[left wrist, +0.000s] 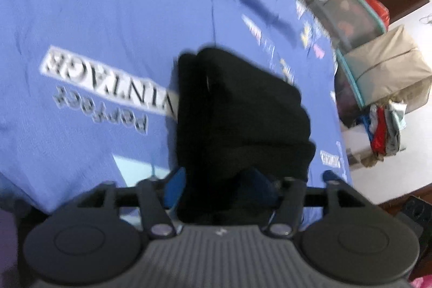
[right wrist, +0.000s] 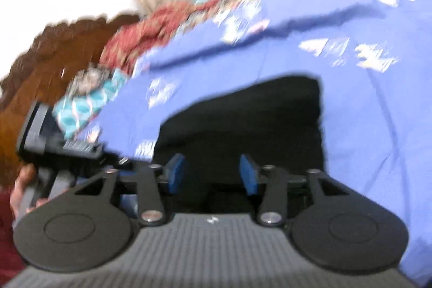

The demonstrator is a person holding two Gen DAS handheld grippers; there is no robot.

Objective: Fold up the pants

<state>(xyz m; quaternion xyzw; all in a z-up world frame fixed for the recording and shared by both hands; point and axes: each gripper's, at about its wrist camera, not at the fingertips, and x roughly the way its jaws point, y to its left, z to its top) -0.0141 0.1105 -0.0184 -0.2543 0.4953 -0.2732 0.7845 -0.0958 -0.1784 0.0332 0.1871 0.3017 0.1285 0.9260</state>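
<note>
Both grippers sit at the black pants (left wrist: 237,109) on the blue sheet (left wrist: 94,4): left gripper (left wrist: 216,186) clamped on cloth, right gripper (right wrist: 213,173) fingers apart.

Left tool (left wrist: 220,186) clamped, right tool (right wrist: 213,174) parted.

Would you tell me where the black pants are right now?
The pants lie folded on the blue sheet, right of its "VINTAGE" print in the left wrist view, with both grippers at their near edge.

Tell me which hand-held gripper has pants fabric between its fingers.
The left hand-held gripper: the black pants bunch up between its blue pads. The right hand-held gripper is open, its pads apart above the fabric.
</note>
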